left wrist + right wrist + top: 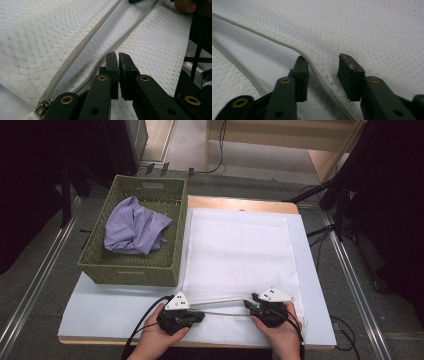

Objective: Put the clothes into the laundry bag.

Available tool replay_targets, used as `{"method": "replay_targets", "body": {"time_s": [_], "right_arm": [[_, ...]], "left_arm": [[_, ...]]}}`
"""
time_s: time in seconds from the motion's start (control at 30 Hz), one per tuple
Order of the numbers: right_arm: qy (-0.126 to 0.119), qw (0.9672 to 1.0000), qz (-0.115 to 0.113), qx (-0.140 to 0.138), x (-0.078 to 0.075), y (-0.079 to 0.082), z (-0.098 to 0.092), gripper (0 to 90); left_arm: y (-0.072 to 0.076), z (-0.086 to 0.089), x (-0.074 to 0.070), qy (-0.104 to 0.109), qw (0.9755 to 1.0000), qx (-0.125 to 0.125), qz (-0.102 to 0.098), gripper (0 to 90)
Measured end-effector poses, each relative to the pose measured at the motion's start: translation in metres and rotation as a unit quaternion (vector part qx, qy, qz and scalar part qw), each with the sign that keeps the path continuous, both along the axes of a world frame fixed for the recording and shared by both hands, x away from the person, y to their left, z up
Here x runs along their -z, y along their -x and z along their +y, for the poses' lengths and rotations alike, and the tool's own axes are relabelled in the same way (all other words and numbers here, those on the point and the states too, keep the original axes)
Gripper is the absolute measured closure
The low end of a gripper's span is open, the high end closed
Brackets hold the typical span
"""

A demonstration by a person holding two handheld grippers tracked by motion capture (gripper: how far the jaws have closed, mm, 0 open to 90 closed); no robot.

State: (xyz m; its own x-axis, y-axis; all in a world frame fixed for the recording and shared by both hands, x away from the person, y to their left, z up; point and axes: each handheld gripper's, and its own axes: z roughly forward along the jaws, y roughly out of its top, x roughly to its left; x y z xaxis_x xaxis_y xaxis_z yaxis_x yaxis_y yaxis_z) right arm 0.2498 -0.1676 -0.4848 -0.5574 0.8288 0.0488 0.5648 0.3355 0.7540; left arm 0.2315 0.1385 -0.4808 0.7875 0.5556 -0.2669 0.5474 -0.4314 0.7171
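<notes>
From above, my hands sit at the table's near edge: left gripper (pixel 186 312) and right gripper (pixel 263 307) work the open zipper (pixel 220 303) of the white mesh laundry bag (pixel 240 247), spread flat beside the wicker basket (pixel 132 265) with its lilac garment (pixel 135 226)

Left gripper view: jaws pinched on the zipper's lower lip to anchor it

Right gripper view: jaws partly apart, straddling the upper lip's raised fold (pixel 317 67) without pressing, likely to lift it and widen the mouth

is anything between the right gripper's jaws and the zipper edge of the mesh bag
Nothing visible. The right gripper jaws straddle the upper zipper edge of the white mesh bag directly, with mesh alone between them. The left gripper is shut on the lower edge.
</notes>
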Motion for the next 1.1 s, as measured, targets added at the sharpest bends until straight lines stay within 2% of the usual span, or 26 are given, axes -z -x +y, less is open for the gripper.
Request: {"method": "replay_targets", "body": {"time_s": [0.07, 0.13, 0.27, 0.33, 0.43, 0.5, 0.57, 0.77, 1.0, 1.1], "right_arm": [[-0.008, 0.9999, 0.005, 0.003, -0.002, 0.000, -0.002, 78.5], [-0.026, 0.9996, -0.007, 0.004, -0.004, 0.001, -0.005, 82.1], [-0.052, 0.9979, -0.036, 0.009, -0.014, 0.004, -0.009, 86.4], [-0.062, 0.9970, -0.045, 0.012, -0.017, 0.006, -0.010, 87.5], [-0.073, 0.9957, -0.056, 0.017, -0.020, 0.008, -0.011, 88.2], [-0.076, 0.9951, -0.060, 0.018, -0.022, 0.007, -0.011, 88.2], [-0.077, 0.9949, -0.062, 0.020, -0.024, 0.007, -0.010, 88.1], [-0.074, 0.9947, -0.069, 0.019, -0.027, 0.007, -0.007, 88.0], [-0.071, 0.9951, -0.068, 0.014, -0.026, 0.006, -0.006, 87.7], [-0.069, 0.9953, -0.066, 0.013, -0.026, 0.006, -0.005, 87.7]], "left_arm": [[0.000, 0.000, 0.000, -0.002, 1.0000, -0.004, -0.002, 88.9], [0.000, 0.000, -0.001, -0.001, 0.9999, -0.012, -0.006, 90.0], [0.001, 0.002, -0.004, 0.011, 0.9996, -0.021, -0.016, 90.0], [0.001, 0.005, -0.008, 0.027, 0.9991, -0.026, -0.018, 90.0], [0.002, 0.009, -0.017, 0.044, 0.9981, -0.028, -0.032, 81.9], [0.002, 0.012, -0.026, 0.059, 0.9976, -0.014, -0.033, 77.7], [0.002, 0.014, -0.034, 0.060, 0.9972, -0.011, -0.044, 73.1], [-0.004, 0.020, -0.056, 0.072, 0.9947, -0.030, -0.067, 58.7], [-0.013, 0.024, -0.068, 0.081, 0.9921, -0.048, -0.083, 44.8], [-0.015, 0.026, -0.075, 0.085, 0.9897, -0.052, -0.103, 41.4]]}}
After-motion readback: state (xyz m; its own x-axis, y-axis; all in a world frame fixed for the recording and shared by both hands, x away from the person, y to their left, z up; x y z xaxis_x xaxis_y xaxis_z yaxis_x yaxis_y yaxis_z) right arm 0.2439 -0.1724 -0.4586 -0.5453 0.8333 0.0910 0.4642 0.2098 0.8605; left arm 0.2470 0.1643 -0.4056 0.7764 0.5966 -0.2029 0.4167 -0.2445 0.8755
